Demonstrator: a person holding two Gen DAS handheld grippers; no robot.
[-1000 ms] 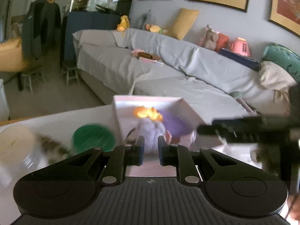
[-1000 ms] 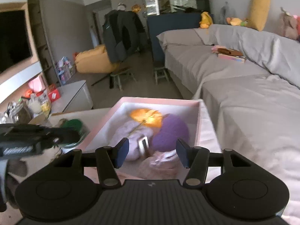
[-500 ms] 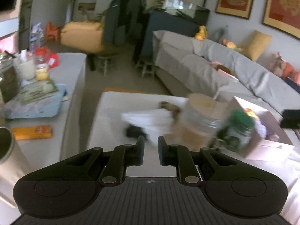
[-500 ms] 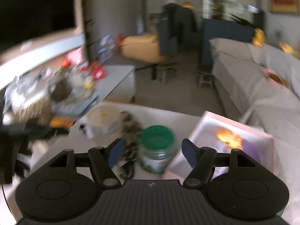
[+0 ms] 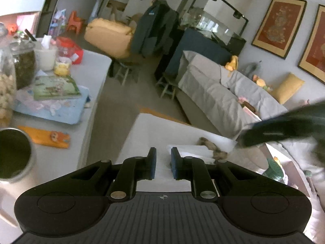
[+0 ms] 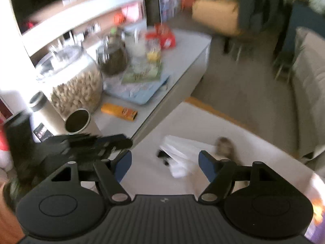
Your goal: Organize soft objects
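A white soft cloth point(image 6: 183, 152) lies crumpled on the white table point(image 6: 195, 126), with a small black item point(image 6: 162, 155) at its left edge and a brown furry piece point(image 6: 224, 145) at its right. My right gripper point(image 6: 165, 162) is open and empty, hovering just above the cloth. My left gripper point(image 5: 163, 162) is nearly shut and empty, held over the table left of the cloth point(image 5: 193, 151). The right gripper point(image 5: 284, 129) shows blurred in the left wrist view; the left gripper point(image 6: 97, 142) shows in the right wrist view.
A grey side table point(image 6: 182, 61) on the left holds glass jars point(image 6: 77, 89), a metal cup point(image 6: 78, 121), an orange pack point(image 6: 119, 111) and a blue tray point(image 5: 50, 109). A green-lidded jar point(image 5: 273, 167) stands at the right. A grey sofa point(image 5: 223, 93) lies beyond.
Both grippers swung left, away from the pink box of soft toys, toward the white cloth on the table. The right gripper has opened wider; the left stays nearly shut.
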